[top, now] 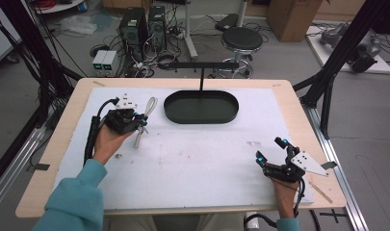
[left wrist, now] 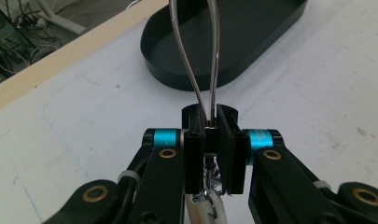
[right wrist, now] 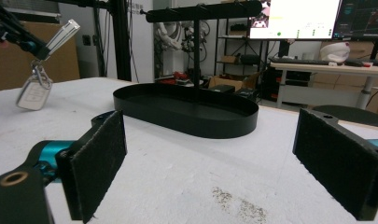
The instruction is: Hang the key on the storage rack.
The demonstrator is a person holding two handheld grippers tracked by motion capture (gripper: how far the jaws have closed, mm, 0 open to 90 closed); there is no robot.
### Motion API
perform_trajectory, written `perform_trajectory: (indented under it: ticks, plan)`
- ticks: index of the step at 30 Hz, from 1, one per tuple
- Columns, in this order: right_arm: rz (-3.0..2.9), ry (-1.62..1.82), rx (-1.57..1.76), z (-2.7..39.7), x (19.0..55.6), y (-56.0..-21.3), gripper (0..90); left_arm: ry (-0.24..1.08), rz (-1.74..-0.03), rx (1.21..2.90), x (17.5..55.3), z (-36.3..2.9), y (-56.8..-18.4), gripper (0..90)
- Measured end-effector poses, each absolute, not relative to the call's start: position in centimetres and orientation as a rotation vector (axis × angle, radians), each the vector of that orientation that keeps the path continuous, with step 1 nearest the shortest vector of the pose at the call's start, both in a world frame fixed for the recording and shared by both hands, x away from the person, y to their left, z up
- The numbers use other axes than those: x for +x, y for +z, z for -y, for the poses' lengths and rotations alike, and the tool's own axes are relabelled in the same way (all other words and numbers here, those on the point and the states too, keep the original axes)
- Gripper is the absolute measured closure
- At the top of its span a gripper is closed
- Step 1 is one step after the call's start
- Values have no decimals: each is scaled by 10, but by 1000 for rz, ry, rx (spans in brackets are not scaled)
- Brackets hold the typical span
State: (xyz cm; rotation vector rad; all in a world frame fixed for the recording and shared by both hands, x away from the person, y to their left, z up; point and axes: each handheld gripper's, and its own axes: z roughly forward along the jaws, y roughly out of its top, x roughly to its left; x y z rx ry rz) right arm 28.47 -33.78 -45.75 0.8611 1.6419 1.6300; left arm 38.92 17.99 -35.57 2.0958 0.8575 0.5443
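A white key fob (right wrist: pixel 33 94) hangs from a long silver wire loop (left wrist: pixel 213 51). My left gripper (left wrist: pixel 209 126) is shut on the base of that loop and holds it above the white mat, left of the black oval tray (top: pixel 173 113). In the high view the loop and fob (top: pixel 138 136) show beside my left gripper (top: pixel 142 120). A black T-shaped hanger stand (top: pixel 202 65) rises from the tray's far side. At the table's front right, my right gripper (top: pixel 269 149) stands open with nothing between its padded jaws; in its own view my right gripper (right wrist: pixel 210 154) faces the tray (right wrist: pixel 191 122).
A white mat (top: pixel 192 163) covers the wooden table (top: pixel 53 144). Black frame posts (top: pixel 327 96) stand at both sides. Beyond the far edge are a stool (top: pixel 241 39), computer towers (top: pixel 135 26) and floor cables.
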Motion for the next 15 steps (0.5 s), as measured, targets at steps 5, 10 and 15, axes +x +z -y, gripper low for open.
perform_trajectory:
  ticks: [5,10,15]
  plan:
    - [-1644,1631,862,338,285,-458,91,549,-849,2071,398,-173,-351,816]
    - [-1646,1629,864,338,285,-458,91,556,-837,2055,408,-165,-345,816]
    - [-1644,1634,866,338,285,-458,91,582,-831,2034,418,-157,-336,816]
